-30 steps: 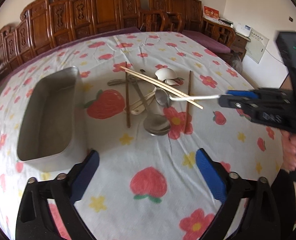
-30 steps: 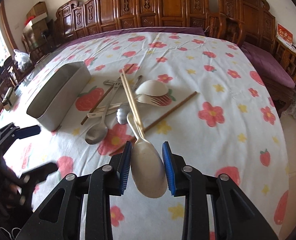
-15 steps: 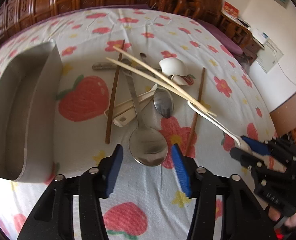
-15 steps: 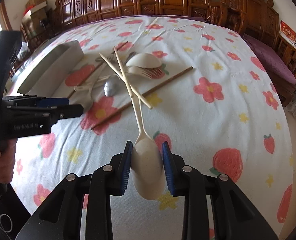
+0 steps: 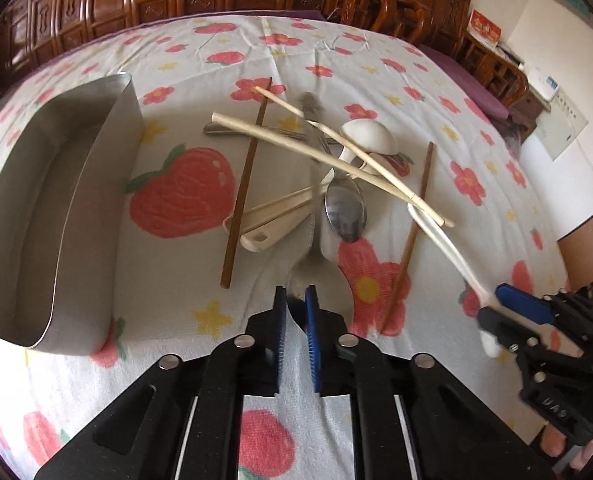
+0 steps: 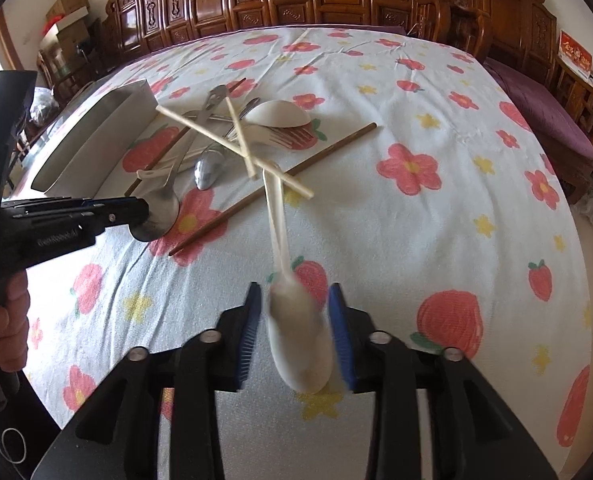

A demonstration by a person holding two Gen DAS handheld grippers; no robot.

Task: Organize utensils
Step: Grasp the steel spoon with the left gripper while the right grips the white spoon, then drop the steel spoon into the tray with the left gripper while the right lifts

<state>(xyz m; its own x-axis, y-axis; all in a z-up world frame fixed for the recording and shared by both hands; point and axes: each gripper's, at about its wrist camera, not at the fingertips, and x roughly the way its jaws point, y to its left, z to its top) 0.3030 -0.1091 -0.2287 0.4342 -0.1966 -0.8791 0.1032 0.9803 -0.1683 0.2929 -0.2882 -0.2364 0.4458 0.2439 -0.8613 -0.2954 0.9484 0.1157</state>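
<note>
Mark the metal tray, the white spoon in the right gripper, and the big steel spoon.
metal tray [image 5: 96, 184], left wrist view, right wall.
white spoon [image 6: 300, 336], right wrist view, bowl.
big steel spoon [image 5: 324, 276], left wrist view, bowl.

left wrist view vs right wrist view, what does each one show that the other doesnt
Only the left wrist view shows the inside of the steel tray and the left gripper shut on the rim of the large steel spoon. Only the right wrist view shows the bowl of the white spoon between the right gripper fingers and cardboard boxes at far left. Both show the crossed pale chopsticks and tablecloth.
</note>
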